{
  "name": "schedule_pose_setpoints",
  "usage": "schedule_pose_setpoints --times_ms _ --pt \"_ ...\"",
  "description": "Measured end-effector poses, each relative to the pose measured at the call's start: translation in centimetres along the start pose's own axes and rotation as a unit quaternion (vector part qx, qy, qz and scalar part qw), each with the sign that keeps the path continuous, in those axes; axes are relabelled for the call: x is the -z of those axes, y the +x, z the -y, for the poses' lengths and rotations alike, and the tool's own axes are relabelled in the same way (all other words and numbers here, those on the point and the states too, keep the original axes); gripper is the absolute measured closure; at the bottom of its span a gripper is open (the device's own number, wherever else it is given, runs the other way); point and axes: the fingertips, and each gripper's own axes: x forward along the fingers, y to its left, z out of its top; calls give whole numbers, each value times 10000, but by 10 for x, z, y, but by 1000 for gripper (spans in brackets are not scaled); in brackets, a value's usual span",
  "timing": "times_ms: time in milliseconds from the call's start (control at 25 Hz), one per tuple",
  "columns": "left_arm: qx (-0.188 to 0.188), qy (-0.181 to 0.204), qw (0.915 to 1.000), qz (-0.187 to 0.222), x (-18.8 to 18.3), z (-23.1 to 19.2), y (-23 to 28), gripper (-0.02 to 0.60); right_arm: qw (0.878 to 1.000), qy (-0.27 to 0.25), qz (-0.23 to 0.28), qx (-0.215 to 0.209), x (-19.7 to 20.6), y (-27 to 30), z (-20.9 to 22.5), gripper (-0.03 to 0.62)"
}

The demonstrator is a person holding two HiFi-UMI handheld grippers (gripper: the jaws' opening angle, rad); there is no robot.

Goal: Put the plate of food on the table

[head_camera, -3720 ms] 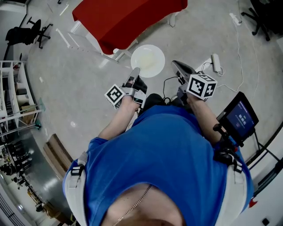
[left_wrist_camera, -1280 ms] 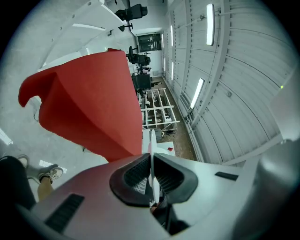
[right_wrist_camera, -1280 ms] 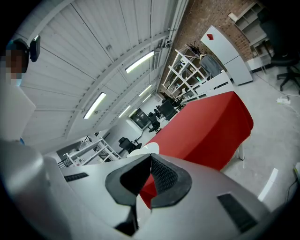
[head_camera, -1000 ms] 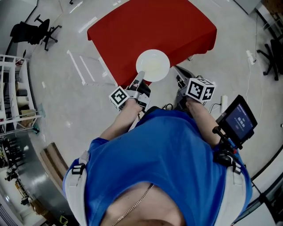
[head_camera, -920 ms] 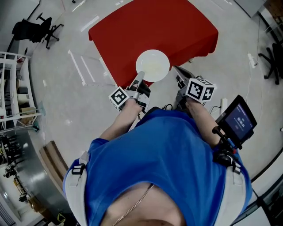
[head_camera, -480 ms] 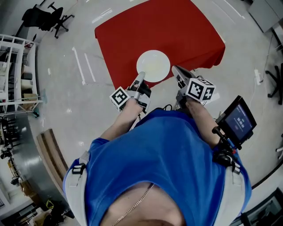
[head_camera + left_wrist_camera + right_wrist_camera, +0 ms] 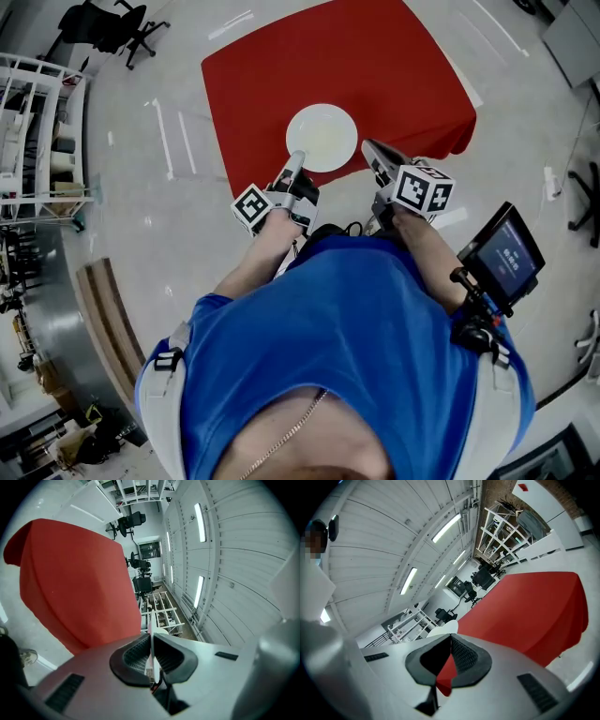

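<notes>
A white plate (image 7: 322, 138) with pale food in its middle hangs over the near part of the red-clothed table (image 7: 375, 66). My left gripper (image 7: 296, 159) is shut on the plate's near rim; in the left gripper view the thin white rim (image 7: 151, 656) runs between the ribbed pads, with the red table (image 7: 70, 583) beyond. My right gripper (image 7: 367, 146) is just right of the plate, with its tips together and nothing between them. In the right gripper view its tips (image 7: 450, 637) meet, and the plate (image 7: 443, 630) shows just past them beside the red cloth (image 7: 525, 611).
A black office chair (image 7: 103, 23) and white shelving (image 7: 42, 141) stand at the left. A wooden board (image 7: 108, 323) lies on the floor at lower left. A small screen on a stand (image 7: 506, 253) is close on my right. Grey floor surrounds the table.
The red table has come closer and the plate now hangs further over it. Both grippers keep the same hold and pose.
</notes>
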Motion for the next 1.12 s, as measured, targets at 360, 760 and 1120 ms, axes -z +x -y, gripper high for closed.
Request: schedule_pose_setpoints --times_ms 360,760,1120 --pt "-38 78 10000 32 -3 1 -3 565 9999 130 -10 -108 4 2 -2 592" --pt "33 30 9997 230 -4 2 -7 564 9994 174 -106 -288 4 5 -7 592" --pt "56 -77 9994 344 -5 1 -10 565 9993 135 -213 -265 4 9 -9 592"
